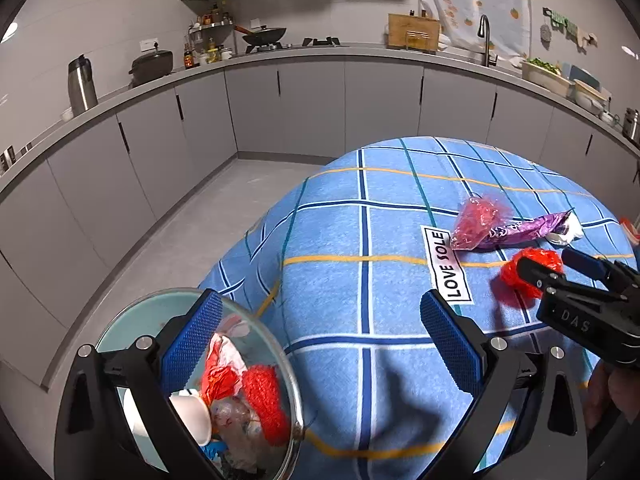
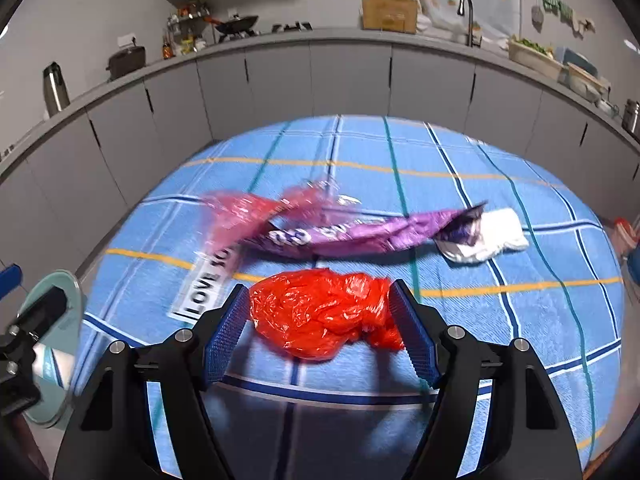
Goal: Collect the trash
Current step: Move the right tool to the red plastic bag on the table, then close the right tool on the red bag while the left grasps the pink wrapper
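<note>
Right gripper (image 2: 320, 332) fingers spread around the red bag (image 2: 324, 312), purple wrapper (image 2: 360, 232) just behind it, left gripper (image 1: 320, 340) wide open.

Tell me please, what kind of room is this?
A home kitchen, most likely: a gas stove with a wok, a sink faucet and grey cabinets under a long counter.

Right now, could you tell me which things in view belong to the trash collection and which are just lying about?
Job: red plastic bag, pink wrapper, purple wrapper, white wad, trash bin.

Lying about: thermos, wok, faucet.
</note>
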`<act>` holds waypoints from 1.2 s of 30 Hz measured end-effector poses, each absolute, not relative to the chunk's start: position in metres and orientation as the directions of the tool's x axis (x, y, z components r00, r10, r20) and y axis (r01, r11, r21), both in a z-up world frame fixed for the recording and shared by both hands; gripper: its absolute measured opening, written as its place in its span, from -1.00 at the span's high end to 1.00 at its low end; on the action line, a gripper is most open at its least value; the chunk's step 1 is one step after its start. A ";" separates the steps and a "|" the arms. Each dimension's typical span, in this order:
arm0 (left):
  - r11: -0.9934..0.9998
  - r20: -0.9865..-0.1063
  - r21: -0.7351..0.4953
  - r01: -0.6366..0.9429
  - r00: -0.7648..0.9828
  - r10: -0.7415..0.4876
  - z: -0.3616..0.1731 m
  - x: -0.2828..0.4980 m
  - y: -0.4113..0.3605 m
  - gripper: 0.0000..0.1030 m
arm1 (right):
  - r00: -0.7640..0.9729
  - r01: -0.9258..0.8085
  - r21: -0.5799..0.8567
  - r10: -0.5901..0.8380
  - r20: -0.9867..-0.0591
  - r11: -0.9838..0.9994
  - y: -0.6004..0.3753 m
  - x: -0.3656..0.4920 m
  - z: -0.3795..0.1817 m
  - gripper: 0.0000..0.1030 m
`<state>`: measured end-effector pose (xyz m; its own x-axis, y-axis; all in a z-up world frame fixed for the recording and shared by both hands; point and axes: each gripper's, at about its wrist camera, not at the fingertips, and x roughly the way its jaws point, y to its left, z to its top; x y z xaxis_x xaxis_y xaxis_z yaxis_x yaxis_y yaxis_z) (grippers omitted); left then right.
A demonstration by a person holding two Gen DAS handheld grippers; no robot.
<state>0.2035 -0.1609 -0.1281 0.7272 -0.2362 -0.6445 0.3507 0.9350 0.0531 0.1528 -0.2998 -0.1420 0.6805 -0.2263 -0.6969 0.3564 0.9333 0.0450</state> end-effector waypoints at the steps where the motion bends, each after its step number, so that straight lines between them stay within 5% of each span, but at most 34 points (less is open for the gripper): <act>1: 0.935 -0.645 0.053 0.351 0.727 -0.237 -0.128 0.205 -0.162 -0.89 | 0.680 0.352 0.062 -0.210 -0.702 0.934 -0.303 0.153 -0.143 -0.36; 10: 0.921 -0.644 0.049 0.387 0.716 -0.268 -0.124 0.214 -0.187 -0.89 | 0.667 0.290 0.102 -0.125 -0.734 0.951 -0.316 0.138 -0.144 0.53; 15: 0.896 -0.639 0.057 0.440 0.705 -0.306 -0.122 0.216 -0.219 -0.89 | 0.677 0.285 0.122 -0.109 -0.728 0.951 -0.326 0.126 -0.143 0.83; 23: 0.861 -0.645 0.067 0.504 0.680 -0.348 -0.128 0.225 -0.266 -0.84 | 0.694 0.300 0.130 -0.123 -0.709 0.945 -0.341 0.104 -0.137 0.91; 25: 0.854 -0.657 0.060 0.517 0.665 -0.356 -0.131 0.230 -0.274 -0.65 | 0.697 0.308 0.136 -0.125 -0.706 0.942 -0.346 0.099 -0.138 0.91; 32: 0.842 -0.684 0.040 0.538 0.629 -0.369 -0.142 0.244 -0.292 -0.53 | 0.705 0.315 0.159 -0.118 -0.699 0.936 -0.357 0.091 -0.140 0.91; 35: 0.834 -0.695 0.029 0.551 0.611 -0.380 -0.145 0.246 -0.295 -0.23 | 0.708 0.311 0.165 -0.113 -0.697 0.936 -0.356 0.091 -0.142 0.91; 36: 0.826 -0.702 0.022 0.564 0.597 -0.388 -0.146 0.245 -0.297 0.05 | 0.709 0.310 0.164 -0.113 -0.696 0.936 -0.356 0.090 -0.142 0.92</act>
<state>0.2450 -0.2969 -0.1463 0.5968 -0.3883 -0.7022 0.5635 0.8258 0.0223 0.0904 -0.3557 -0.1419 0.7093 -0.1128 -0.6958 0.3101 0.9364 0.1643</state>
